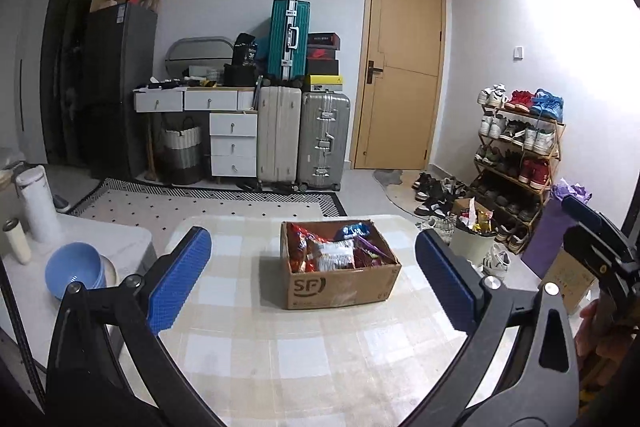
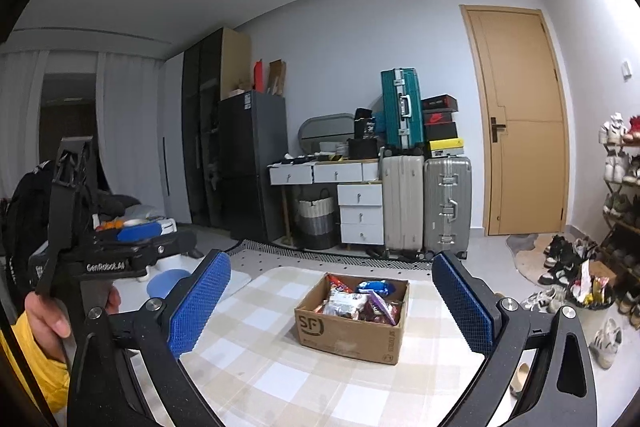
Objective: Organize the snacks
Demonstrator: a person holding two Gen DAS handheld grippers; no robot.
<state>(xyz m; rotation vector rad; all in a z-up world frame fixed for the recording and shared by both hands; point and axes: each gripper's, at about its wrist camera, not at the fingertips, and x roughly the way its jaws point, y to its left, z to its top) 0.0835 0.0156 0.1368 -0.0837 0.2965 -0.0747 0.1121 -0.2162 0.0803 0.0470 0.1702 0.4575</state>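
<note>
A brown cardboard box marked SF (image 1: 340,289) stands on the checked tablecloth (image 1: 288,355). It holds several snack packets (image 1: 334,253), red, white, blue and purple. It also shows in the right wrist view (image 2: 352,333) with the packets (image 2: 360,305) inside. My left gripper (image 1: 314,277) is open and empty, its blue pads wide apart, short of the box. My right gripper (image 2: 330,301) is open and empty, also short of the box. The right gripper's body (image 1: 592,239) shows at the right edge of the left wrist view; the left one (image 2: 100,247) shows at the left of the right wrist view.
A blue bowl (image 1: 74,269) and two white bottles (image 1: 36,203) stand on a side surface at left. A white bin with wrappers (image 1: 474,235), a shoe rack (image 1: 520,155) and loose shoes are at right. Suitcases (image 1: 302,135), drawers and a wooden door (image 1: 404,67) line the far wall.
</note>
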